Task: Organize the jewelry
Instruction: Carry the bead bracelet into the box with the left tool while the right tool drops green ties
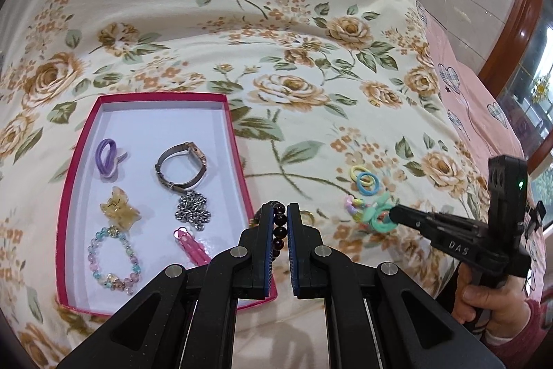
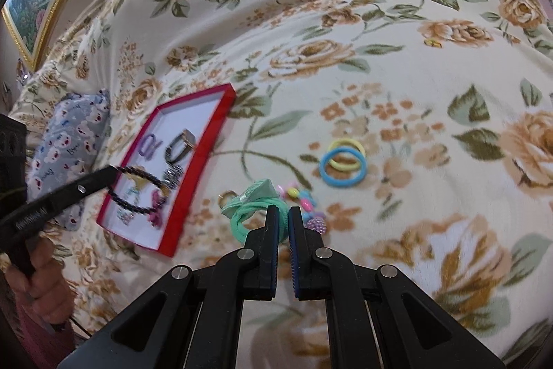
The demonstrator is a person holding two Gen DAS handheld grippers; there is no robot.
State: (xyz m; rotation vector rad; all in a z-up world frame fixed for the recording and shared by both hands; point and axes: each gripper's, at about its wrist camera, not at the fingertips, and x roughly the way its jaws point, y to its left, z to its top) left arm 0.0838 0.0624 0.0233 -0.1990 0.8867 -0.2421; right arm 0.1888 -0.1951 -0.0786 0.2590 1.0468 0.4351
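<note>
Jewelry is being gathered into the shallow red-rimmed box with a white floor (image 1: pixel 238 140), which lies on the floral bedspread (image 1: pixel 242 23) at left. A metal-band watch (image 1: pixel 183 166), amber cat clip (image 1: pixel 119 208) and pastel bead bracelet (image 1: pixel 114 260) already sit apart in it, seemingly so nothing tangles. The left gripper (image 1: pixel 279 213) pinches a dark round-bead bracelet (image 1: pixel 280 229) just beside the box's right rim, probably bound for inside. The right gripper (image 2: pixel 283 217), at right, is clamped on a mint-green fabric hair tie (image 2: pixel 255 213); yellow and blue rings (image 2: pixel 342 161) wait farther off.
</note>
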